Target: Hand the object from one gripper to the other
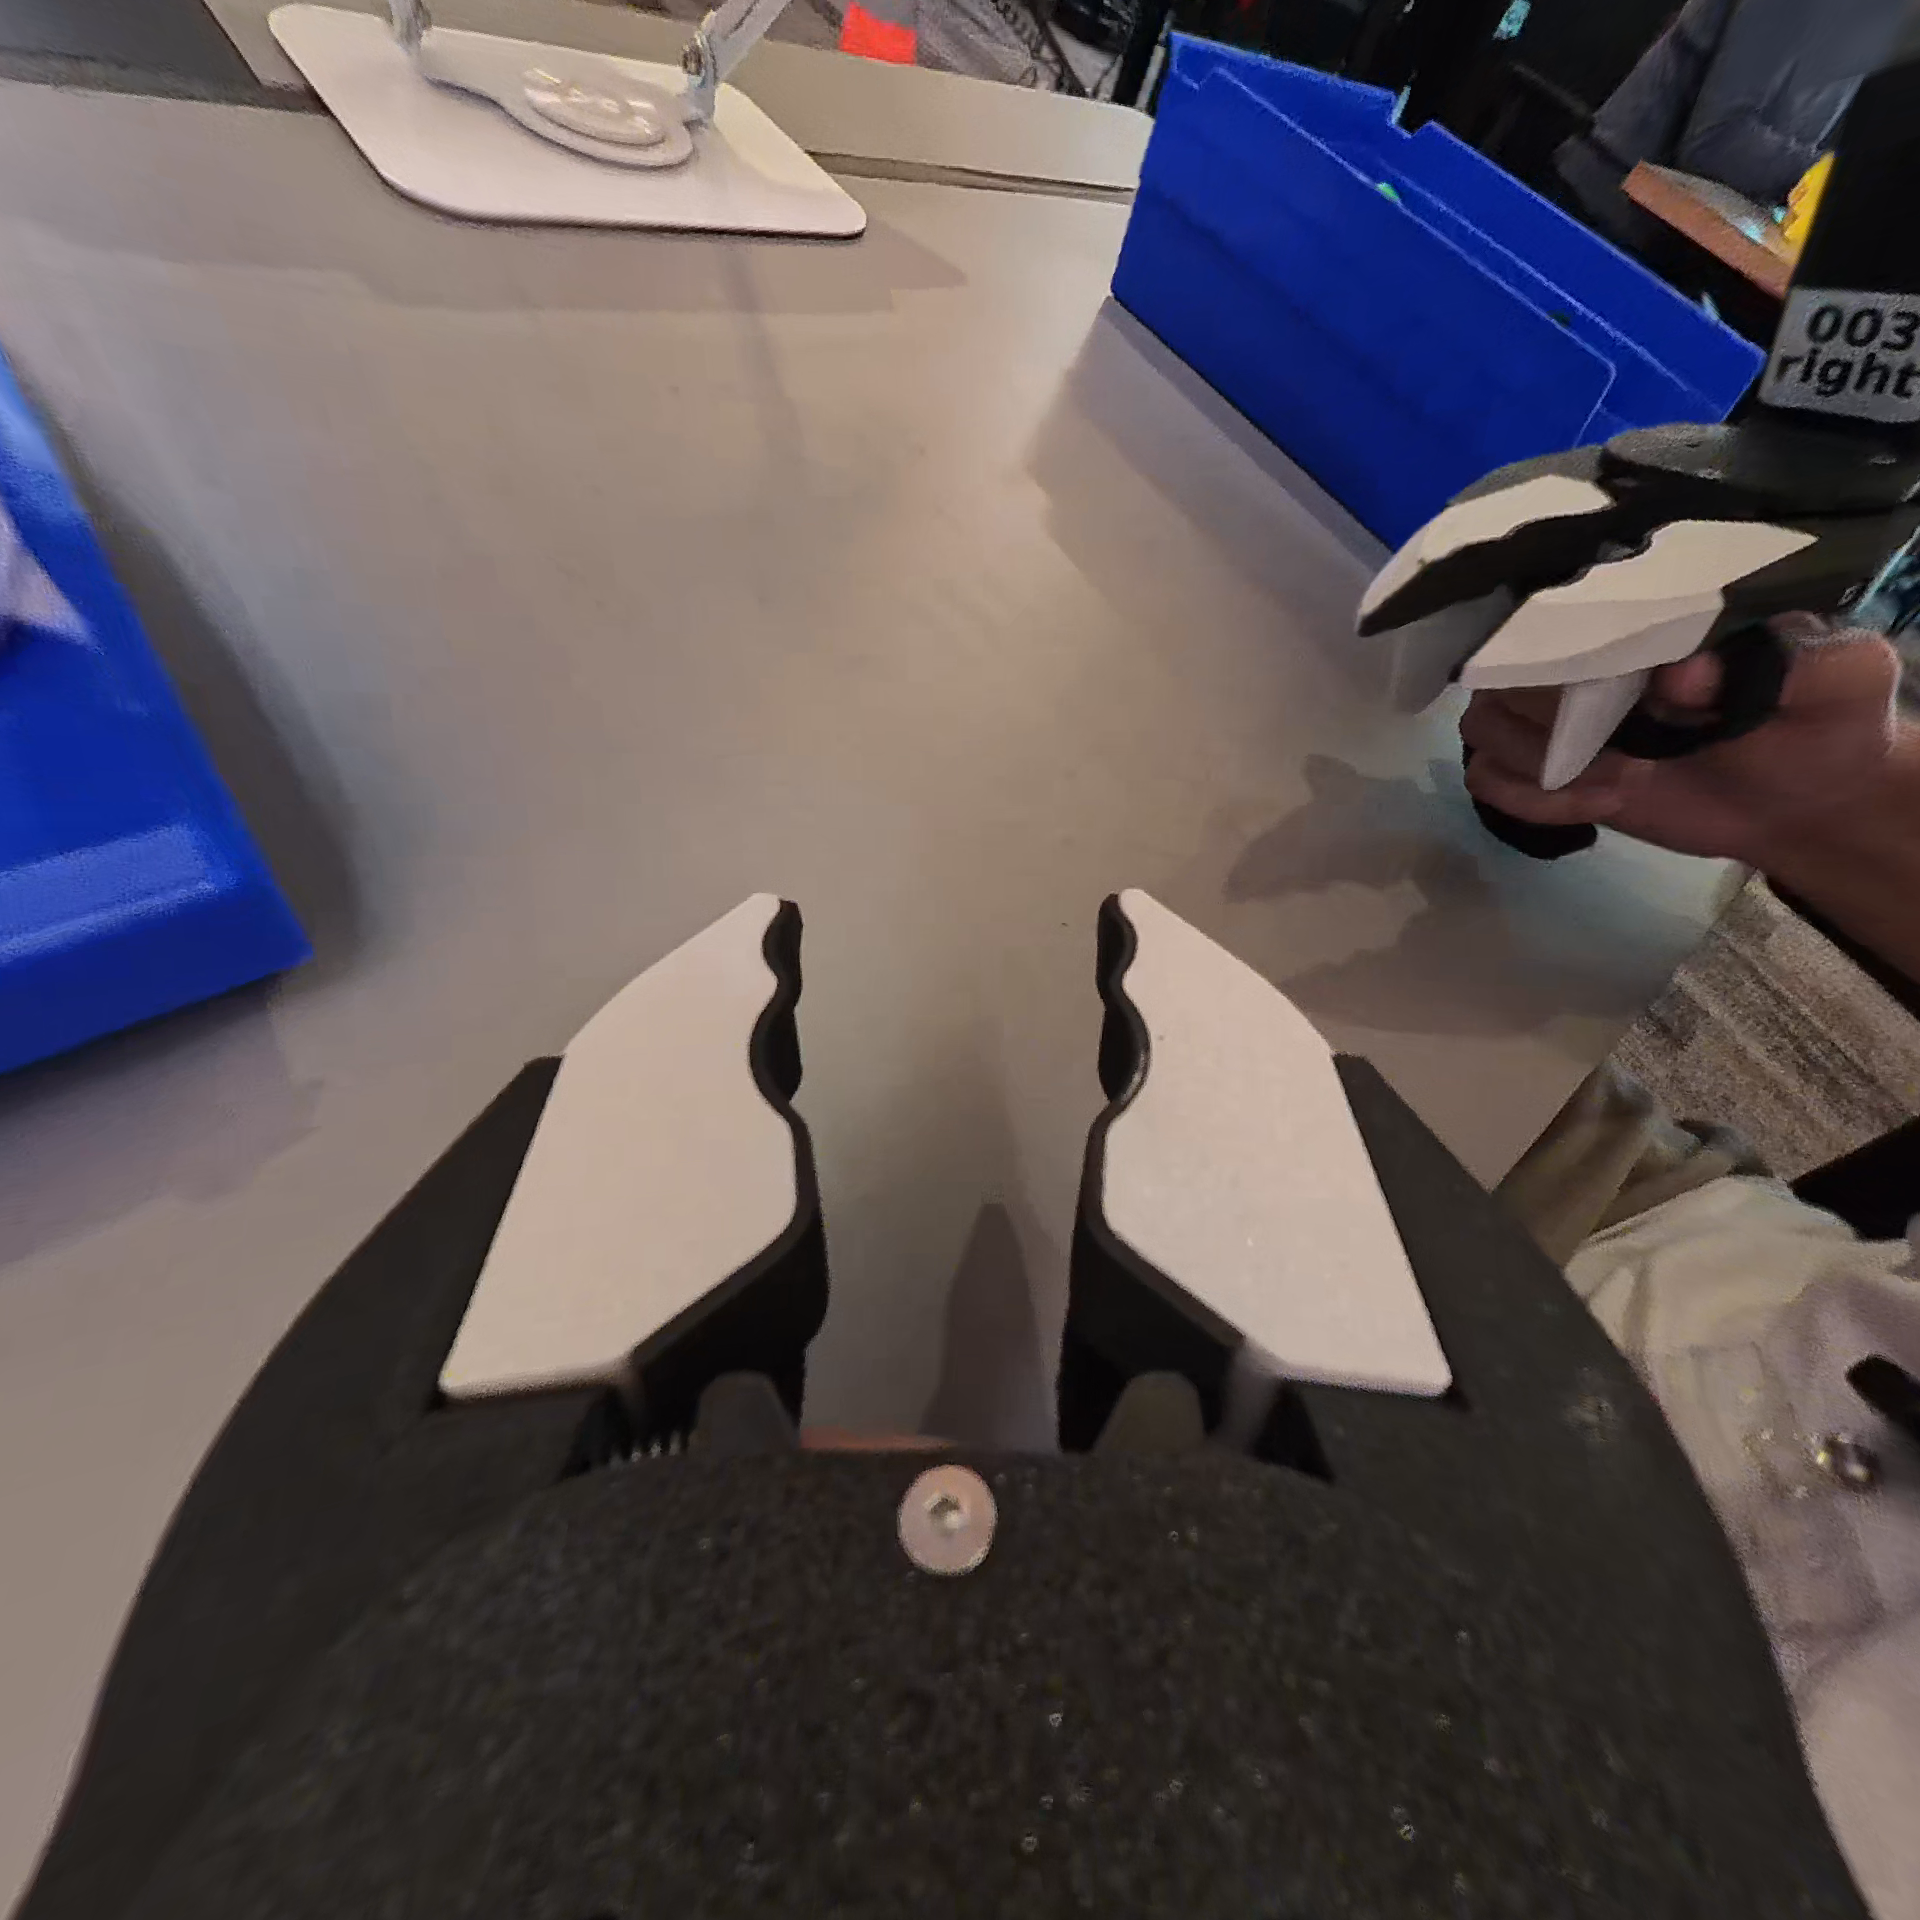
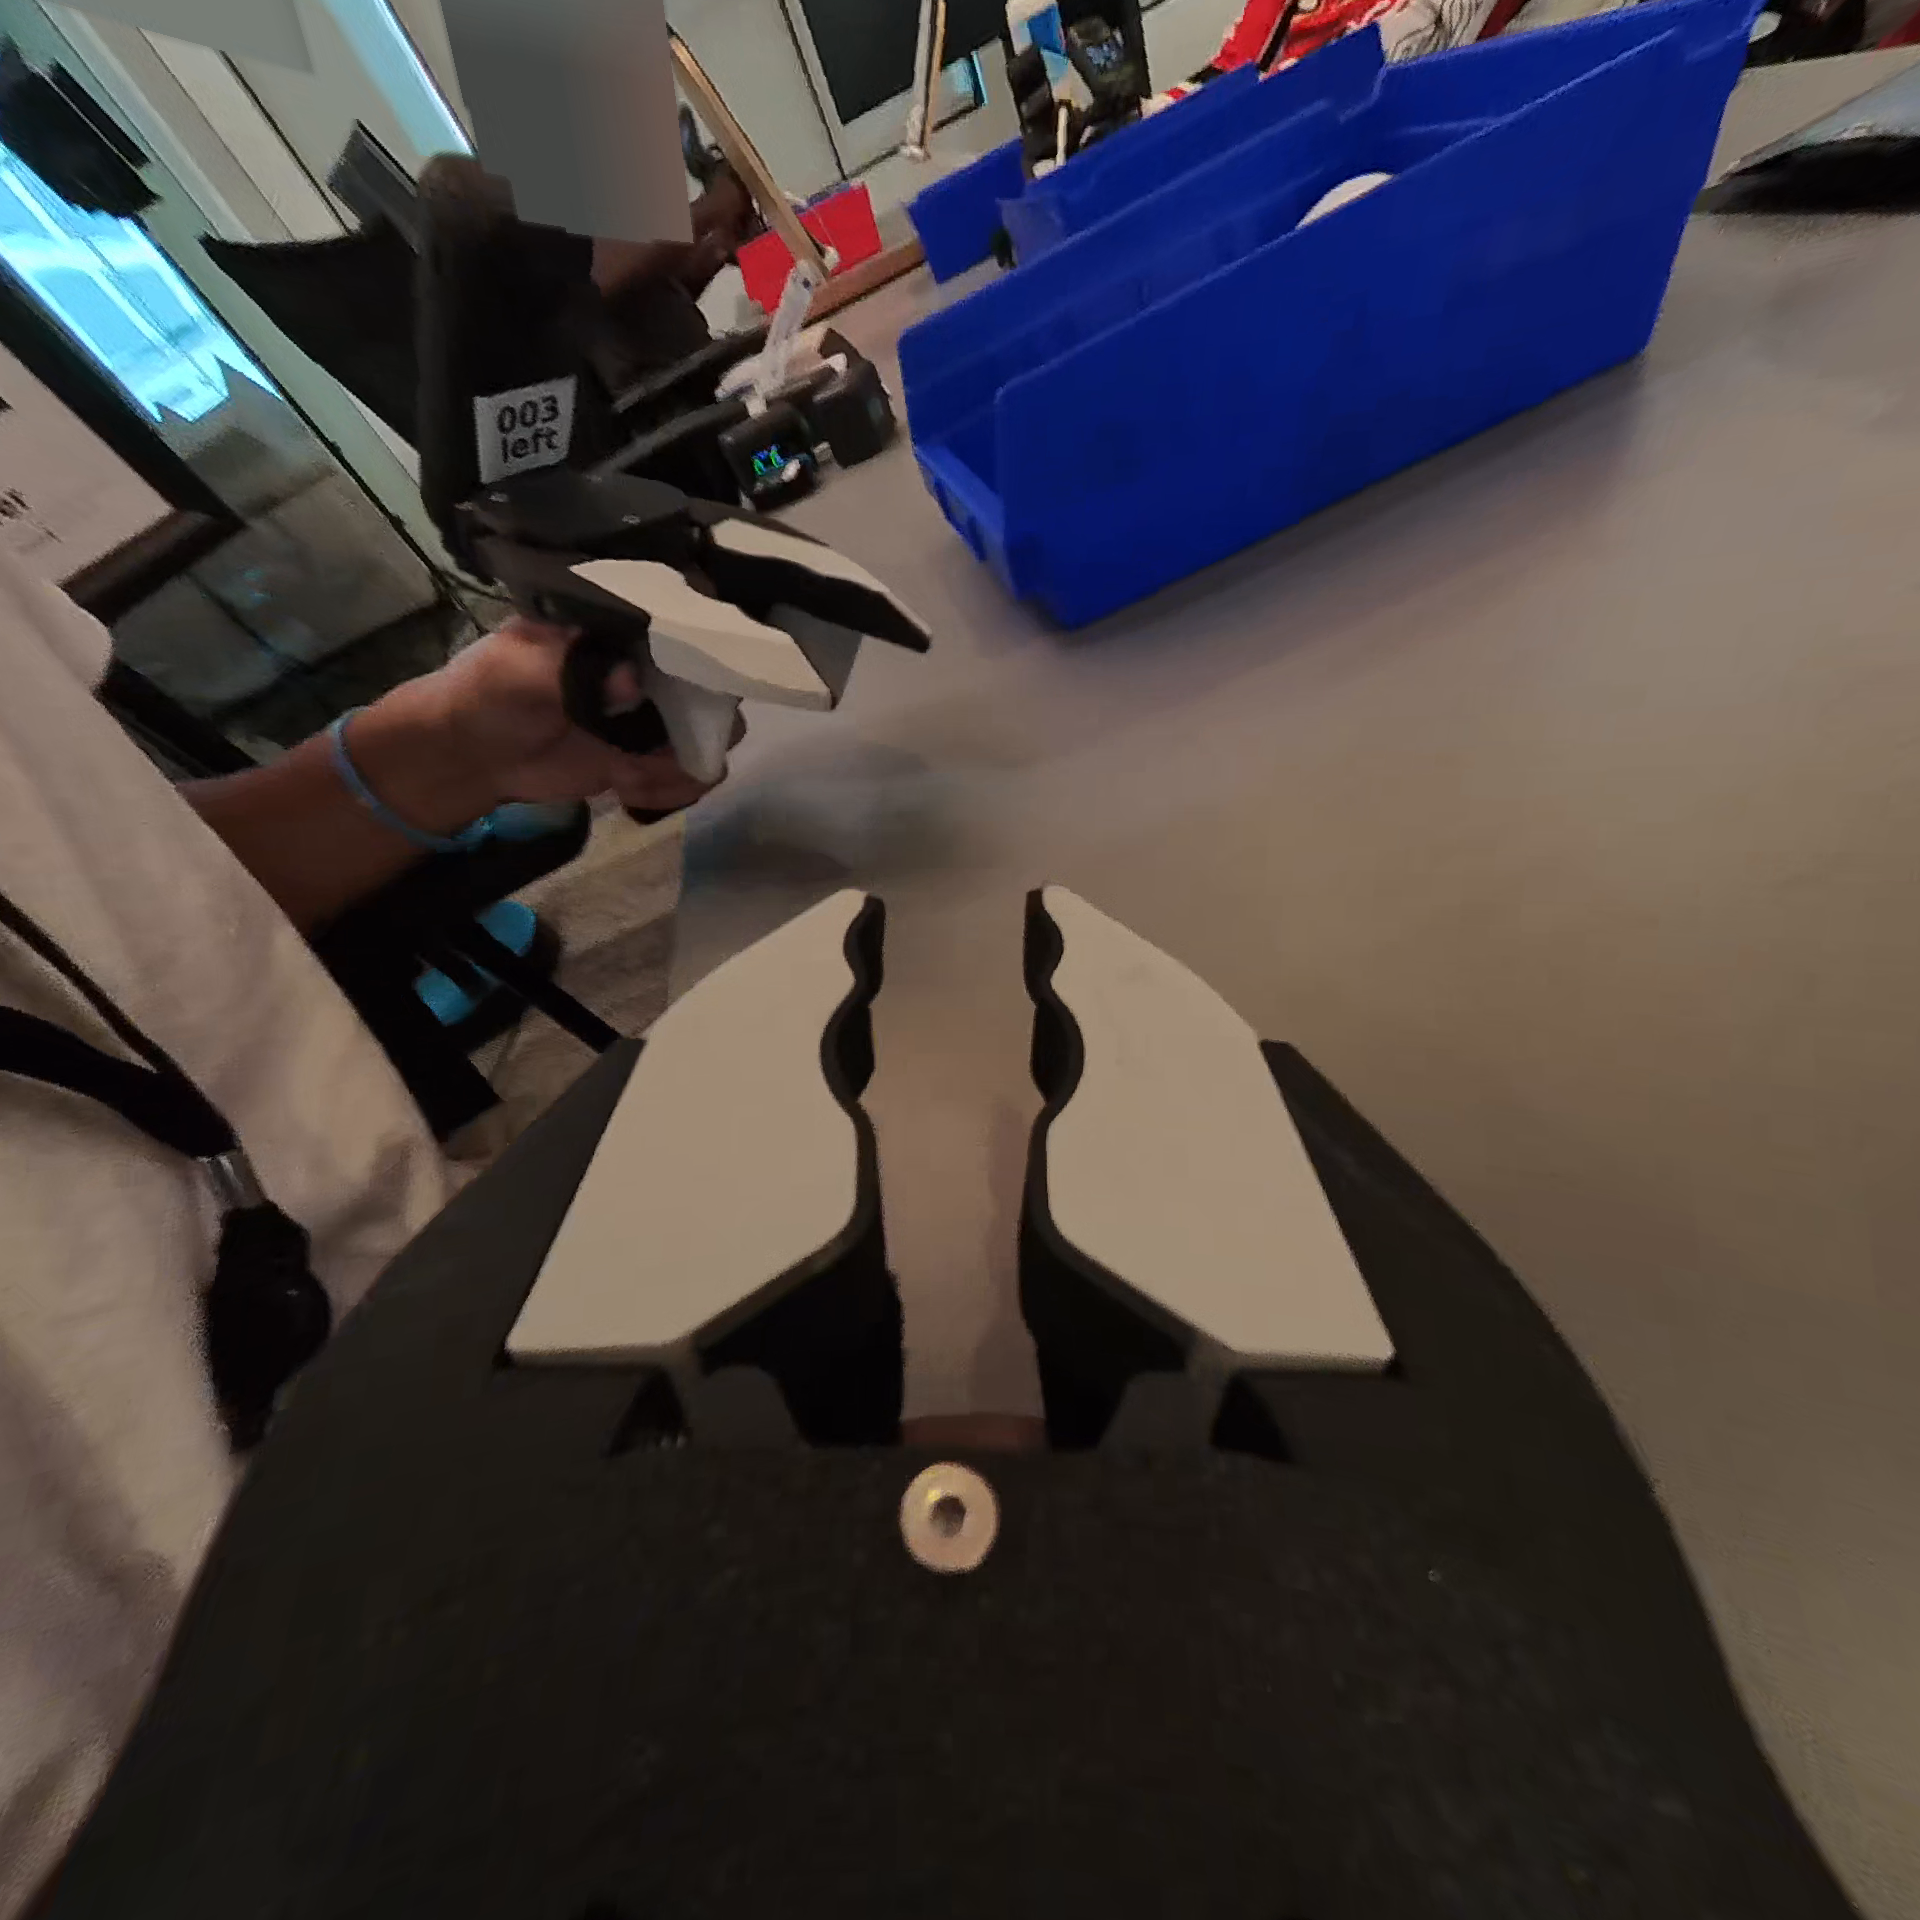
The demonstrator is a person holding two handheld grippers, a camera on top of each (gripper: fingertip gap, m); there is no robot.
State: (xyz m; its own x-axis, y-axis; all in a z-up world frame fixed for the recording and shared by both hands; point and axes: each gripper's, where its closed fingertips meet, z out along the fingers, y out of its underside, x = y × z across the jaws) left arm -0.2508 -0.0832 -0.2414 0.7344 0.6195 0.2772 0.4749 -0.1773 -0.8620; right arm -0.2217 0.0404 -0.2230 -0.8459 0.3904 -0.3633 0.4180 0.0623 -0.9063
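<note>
My left gripper (image 1: 951, 904) is open and empty, held above the grey table (image 1: 623, 623). My right gripper (image 2: 953, 899) is open with a narrower gap and also holds nothing. Each gripper shows in the other's view: the right one (image 1: 1418, 649) at the right edge, held by a hand, and the left one (image 2: 878, 670) at the left, held by a hand with a blue wristband. The two are apart and both hover over the table. A blurred bluish patch (image 2: 821, 800) lies on the table under the left gripper; I cannot tell what it is.
A blue bin (image 1: 1351, 312) stands at the back right of the table and also shows in the right wrist view (image 2: 1299, 395). Another blue bin (image 1: 104, 831) sits at the left. A white stand base (image 1: 582, 145) is at the far edge. The table's near edge (image 1: 1621, 1060) is at the right.
</note>
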